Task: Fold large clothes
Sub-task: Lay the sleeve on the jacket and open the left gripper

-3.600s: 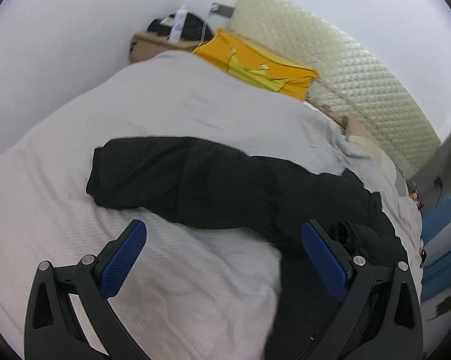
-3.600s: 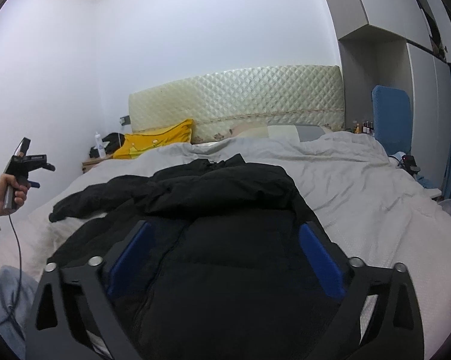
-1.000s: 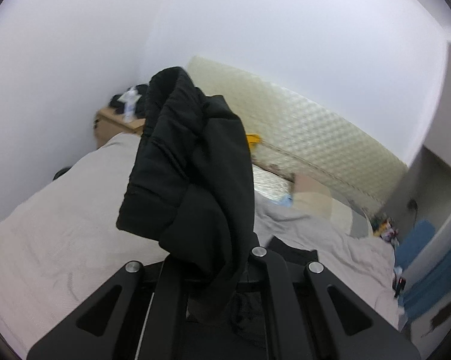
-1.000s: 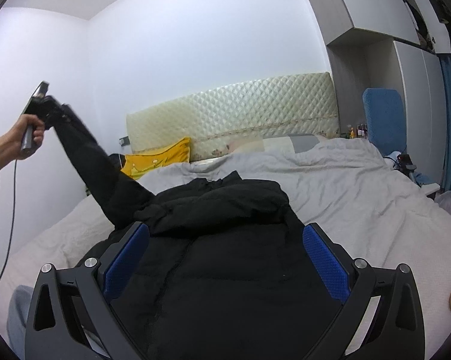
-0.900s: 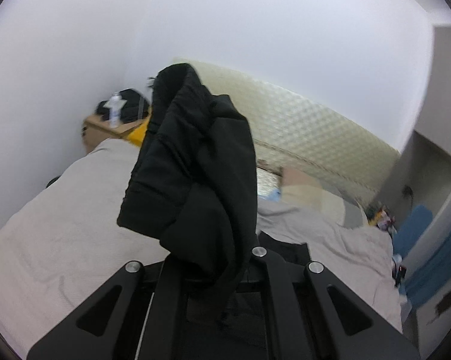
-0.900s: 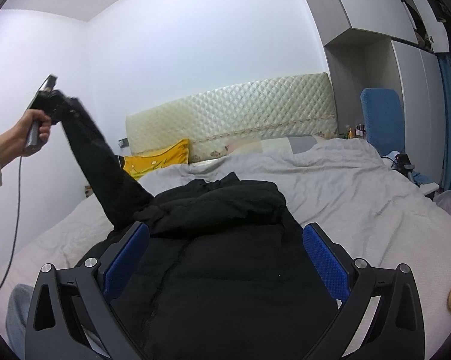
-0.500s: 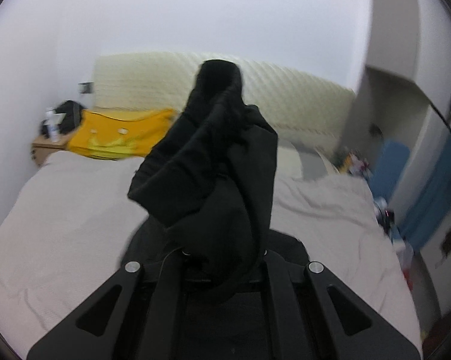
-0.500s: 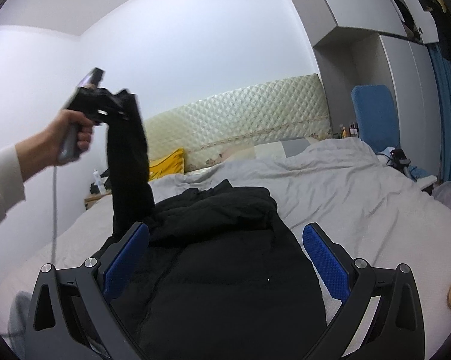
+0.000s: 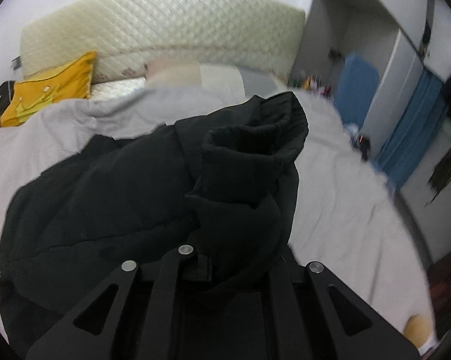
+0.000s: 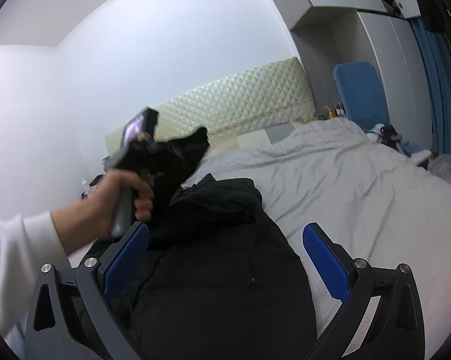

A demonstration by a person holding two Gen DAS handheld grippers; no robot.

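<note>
A black padded jacket (image 10: 219, 285) lies spread on a bed covered with a pale grey wrinkled sheet (image 10: 345, 180). The left gripper (image 9: 225, 258) has its fingers pinched tight on the jacket's black sleeve with a ribbed cuff (image 9: 255, 138), which bunches up above the gripper's black frame and hides the finger pads. In the right wrist view, a hand (image 10: 123, 198) in a white sleeve (image 10: 18, 246) grips that gripper's handle, holding it above the left side of the jacket, with the sleeve trailing down from it to the jacket body. The right gripper (image 10: 225, 258) hovers low over the near part of the jacket, its blue-padded fingers (image 10: 324, 261) spread wide with nothing between the pads. A cream quilted headboard (image 9: 165, 33) stands behind the bed, and a yellow cushion (image 9: 51, 87) leans near its left end. A blue chair back (image 10: 360, 96) shows beside the bed to the right.
</note>
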